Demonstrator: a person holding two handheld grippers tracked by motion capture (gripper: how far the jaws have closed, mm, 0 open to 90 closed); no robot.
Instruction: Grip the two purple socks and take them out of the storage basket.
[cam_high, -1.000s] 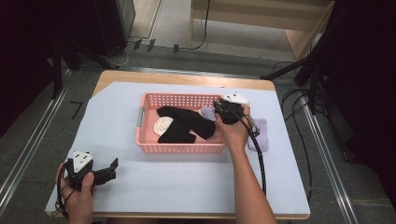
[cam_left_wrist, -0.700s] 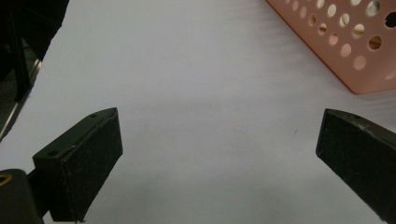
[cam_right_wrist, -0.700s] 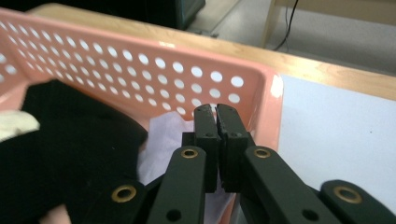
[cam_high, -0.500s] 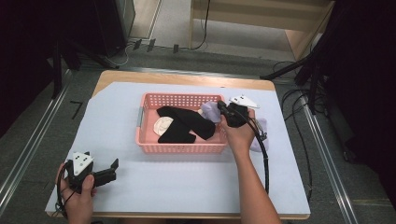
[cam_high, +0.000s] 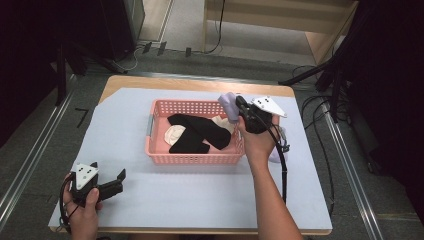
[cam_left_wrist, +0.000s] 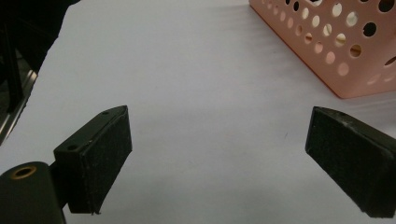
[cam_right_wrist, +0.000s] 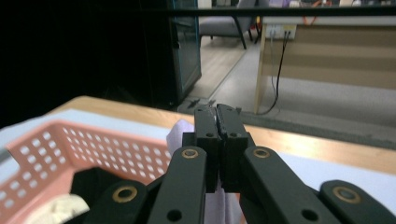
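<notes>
Setting: wooden table (cam_high: 190, 82) under a pale blue mat (cam_high: 200, 200), dark room and a desk behind. We're using the pink basket (cam_high: 195, 159) as our landmark for everything.

Basket contents: black sock (cam_high: 200, 132) lying across the middle, cream sock (cam_high: 175, 135) peeking out under its left end.

Right gripper (cam_high: 239, 106): up over the basket's right rim, jaws pinched tight on a lilac sock (cam_high: 228, 104). In the right gripper view we see the cloth (cam_right_wrist: 180, 133) squeezed between the two pads and hanging down below them.

More lilac: another bit of lilac cloth (cam_high: 276, 152) sits on the mat just right of the basket, mostly behind the forearm, so we can't tell if it's a second sock.

Left gripper (cam_high: 117, 179): parked on the mat well off the basket's front-left corner, jaws wide apart, nothing between them. The left gripper view has bare mat between the pads (cam_left_wrist: 100, 156) and the basket corner (cam_left_wrist: 345, 88) beyond.

Step in hand, our guess: drop the lilac sock into the basket.

How we'd do it well: keep the pinch firm, carry it leftward past the rim so the dangling tail clears the wall, get over the open spot right of the black sock, lower, then let go. Release too early and it drapes over the rim.
</notes>
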